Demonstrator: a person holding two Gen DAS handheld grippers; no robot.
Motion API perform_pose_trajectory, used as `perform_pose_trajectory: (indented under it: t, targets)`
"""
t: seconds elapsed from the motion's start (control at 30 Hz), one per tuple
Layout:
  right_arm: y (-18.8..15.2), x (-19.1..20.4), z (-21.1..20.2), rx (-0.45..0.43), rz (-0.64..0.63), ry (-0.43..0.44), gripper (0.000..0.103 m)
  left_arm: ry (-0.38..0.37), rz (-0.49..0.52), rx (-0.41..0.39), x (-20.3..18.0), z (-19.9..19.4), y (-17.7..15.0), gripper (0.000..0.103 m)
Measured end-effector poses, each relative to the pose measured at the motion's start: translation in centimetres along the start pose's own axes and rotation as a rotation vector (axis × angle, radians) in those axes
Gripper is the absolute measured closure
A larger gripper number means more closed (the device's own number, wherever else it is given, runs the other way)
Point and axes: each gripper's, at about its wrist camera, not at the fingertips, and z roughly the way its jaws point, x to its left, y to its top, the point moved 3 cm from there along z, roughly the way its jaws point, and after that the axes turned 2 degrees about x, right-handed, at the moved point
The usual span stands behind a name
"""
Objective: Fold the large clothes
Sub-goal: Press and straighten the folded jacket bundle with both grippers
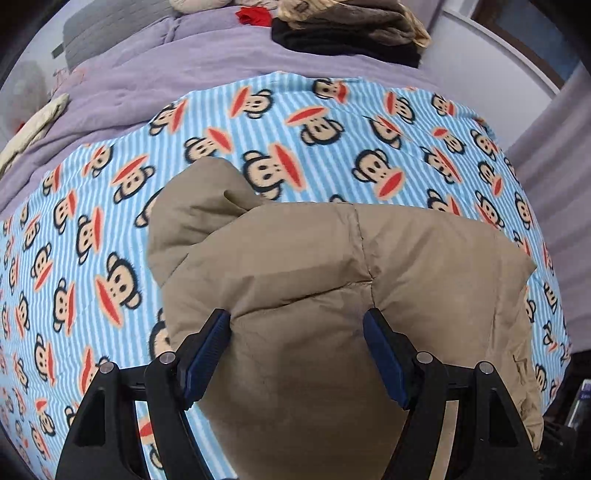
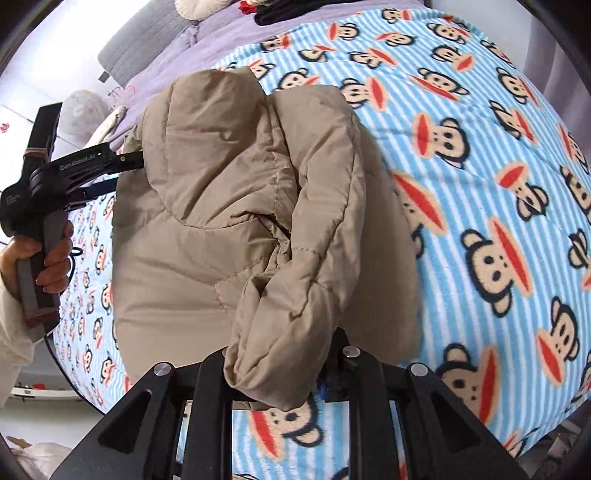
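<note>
A monkey-print blanket (image 1: 92,229) covers the bed, and the tan jacket (image 1: 332,266) lies bunched on top of it. The left gripper (image 1: 297,321) hovers over the jacket's near edge, jaws spread, pads apart from the fabric. The right gripper (image 2: 275,373) is clenched on a jacket sleeve (image 2: 295,295).

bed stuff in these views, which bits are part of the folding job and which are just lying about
In the job:
- tan puffer jacket
- its sleeve cuff, clamped in the right hand-held gripper
- left hand-held gripper, open over the jacket

Lying about:
- monkey-print blanket
- purple quilt
- pile of dark clothes
- red item
</note>
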Motion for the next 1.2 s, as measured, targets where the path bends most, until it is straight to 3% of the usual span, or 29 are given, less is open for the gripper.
perform_pose_trajectory:
  t: [0.13,0.23,0.33,0.37,0.5,0.6,0.67,0.83,1.2]
  targets:
    - [-0.5,-3.5,0.8,0.034,0.087,-0.017,0.079,0.023,0.080,0.017,-4.0,1.5,0.8,0.028]
    - [-0.5,-6.7,-0.9,0.016,0.213,0.050,0.060,0.053,0.091,0.024,-4.8,2.1,1.0,0.028]
    - [0.1,-8.4,-4.3,-0.070,0.223,0.033,0.044,0.046,0.073,0.033,-4.4,2.3,1.0,0.028]
    - [0.5,-8.8,-5.2,-0.098,0.220,0.033,0.043,0.047,0.072,0.035,-4.4,2.3,1.0,0.028]
    - [2.7,-8.4,-7.1,-0.142,0.198,0.104,0.042,0.054,0.072,0.036,-4.4,2.2,1.0,0.028]
    - [4.6,-6.1,-5.7,-0.113,0.124,0.113,0.044,0.060,0.067,0.037,-4.3,1.9,0.9,0.028]
    - [5.0,-4.6,-4.1,-0.068,0.078,0.111,0.053,0.064,0.060,0.040,-4.0,1.5,0.8,0.028]
    - [3.7,-3.4,0.3,0.034,0.021,0.041,0.055,0.051,0.047,0.045,-3.3,0.0,0.2,0.028]
    - [3.3,-3.7,2.3,0.052,0.023,0.025,0.048,0.049,0.049,0.057,-3.1,-2.7,-2.5,0.028]
